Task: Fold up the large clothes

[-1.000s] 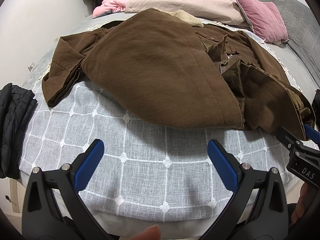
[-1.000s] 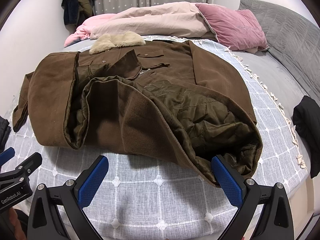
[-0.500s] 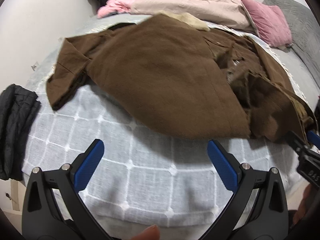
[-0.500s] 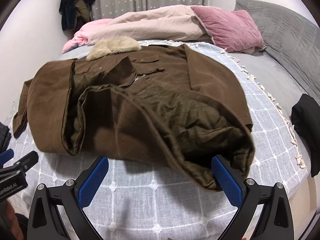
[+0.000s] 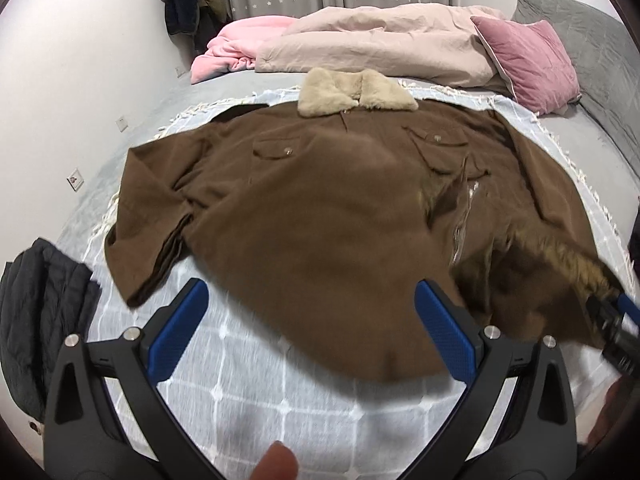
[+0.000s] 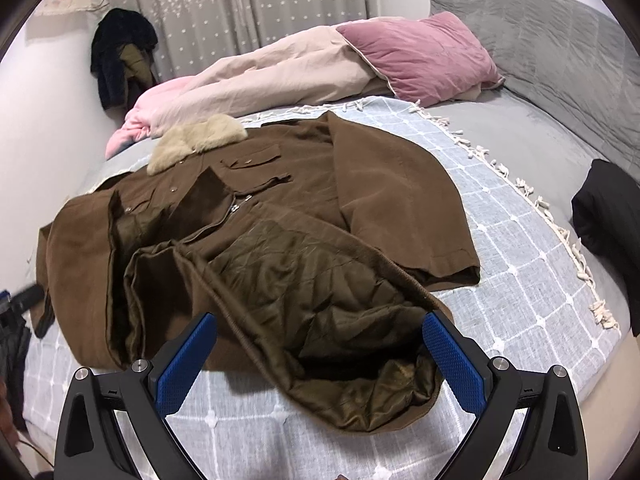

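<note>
Both tongs stand wide open with nothing between their blue pads. The left gripper [image 5: 308, 328] hovers just over the near hem of the brown coat [image 5: 320, 216]; the right gripper [image 6: 320, 360] hangs over the front panel that has flopped back, showing its quilted lining [image 6: 320, 288]. The coat lies front-up on the checked throw [image 6: 520, 272], its fur collar [image 5: 356, 92] at twelve o'clock and one sleeve [image 5: 160, 208] out toward nine.

To my eye the hem wants squaring first: pinch the turned-back panel at its thick corded edge, not the slippery lining, and draw it flat before any fold.

The near hem is smeared by motion. The zipper [image 6: 234, 206] is half buried in folds. At three o'clock in the left view the other gripper is cut off by the frame.
</note>
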Demonstrator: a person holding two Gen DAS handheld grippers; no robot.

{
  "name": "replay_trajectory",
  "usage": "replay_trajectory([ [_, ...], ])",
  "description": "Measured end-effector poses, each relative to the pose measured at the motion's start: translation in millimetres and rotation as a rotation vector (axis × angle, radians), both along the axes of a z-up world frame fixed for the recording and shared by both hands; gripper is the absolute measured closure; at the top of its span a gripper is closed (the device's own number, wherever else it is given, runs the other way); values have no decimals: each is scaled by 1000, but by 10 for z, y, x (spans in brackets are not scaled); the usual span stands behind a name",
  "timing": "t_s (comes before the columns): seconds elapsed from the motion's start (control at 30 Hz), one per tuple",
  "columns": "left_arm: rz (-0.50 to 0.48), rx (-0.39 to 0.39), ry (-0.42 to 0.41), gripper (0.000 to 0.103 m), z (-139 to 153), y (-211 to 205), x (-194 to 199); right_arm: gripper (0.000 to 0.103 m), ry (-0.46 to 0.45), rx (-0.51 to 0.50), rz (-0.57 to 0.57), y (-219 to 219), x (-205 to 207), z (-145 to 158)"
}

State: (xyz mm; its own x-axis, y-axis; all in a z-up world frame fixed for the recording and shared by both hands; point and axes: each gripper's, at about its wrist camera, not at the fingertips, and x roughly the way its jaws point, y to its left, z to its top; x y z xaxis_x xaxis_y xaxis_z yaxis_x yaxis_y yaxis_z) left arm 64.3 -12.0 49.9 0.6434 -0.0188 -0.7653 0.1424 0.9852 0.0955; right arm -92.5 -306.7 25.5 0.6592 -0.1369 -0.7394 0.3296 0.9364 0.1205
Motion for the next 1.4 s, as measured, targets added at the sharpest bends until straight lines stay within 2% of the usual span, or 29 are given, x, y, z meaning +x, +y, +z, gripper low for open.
replay_trajectory([
  [0.17, -2, 23, -10, 1, 64, -279, 233, 0, 1, -25, -17, -131, 122, 3],
  [0.3, -7, 22, -3, 1, 16, -524, 456, 0, -9, 53, -48, -309, 190, -23],
  [0.43, 26, 164, -26, 1, -124, -759, 660, 0, -18, 153, -73, -483, 219, -75],
  [0.47, 43, 222, -30, 1, -209, -806, 730, 0, -16, 169, -78, -514, 222, -91],
  [0.57, 70, 314, -9, 1, -424, -806, 853, 0, 1, 195, -80, -568, 227, -135],
  [0.67, 72, 362, -7, 10, -539, -689, 846, 0, 26, 197, -72, -595, 235, -183],
  [0.7, 70, 357, -6, 21, -551, -639, 828, 0, 34, 195, -72, -609, 234, -201],
  [0.73, 67, 344, -2, 37, -552, -596, 811, 0, 45, 193, -74, -630, 233, -225],
  [0.77, 63, 319, 9, 46, -551, -532, 784, 0, 52, 193, -78, -651, 224, -242],
  [0.83, 62, 261, 33, 84, -541, -360, 706, 0, 62, 201, -82, -696, 193, -277],
  [0.9, 70, 218, 34, 92, -505, -136, 578, 0, 74, 206, -87, -722, 170, -309],
  [1.1, 56, 113, 9, 95, -347, 443, 29, 0, 87, 262, -77, -811, 39, -391],
  [1.23, 76, 58, -9, 95, -270, 849, -319, 0, 98, 250, -73, -864, -95, -428],
  [1.37, 120, 34, 57, 94, -501, 1244, -526, 0, 89, 233, -53, -914, -338, -436],
  [1.4, 124, 25, 107, 90, -653, 1340, -553, 0, 84, 235, -46, -934, -401, -438],
])
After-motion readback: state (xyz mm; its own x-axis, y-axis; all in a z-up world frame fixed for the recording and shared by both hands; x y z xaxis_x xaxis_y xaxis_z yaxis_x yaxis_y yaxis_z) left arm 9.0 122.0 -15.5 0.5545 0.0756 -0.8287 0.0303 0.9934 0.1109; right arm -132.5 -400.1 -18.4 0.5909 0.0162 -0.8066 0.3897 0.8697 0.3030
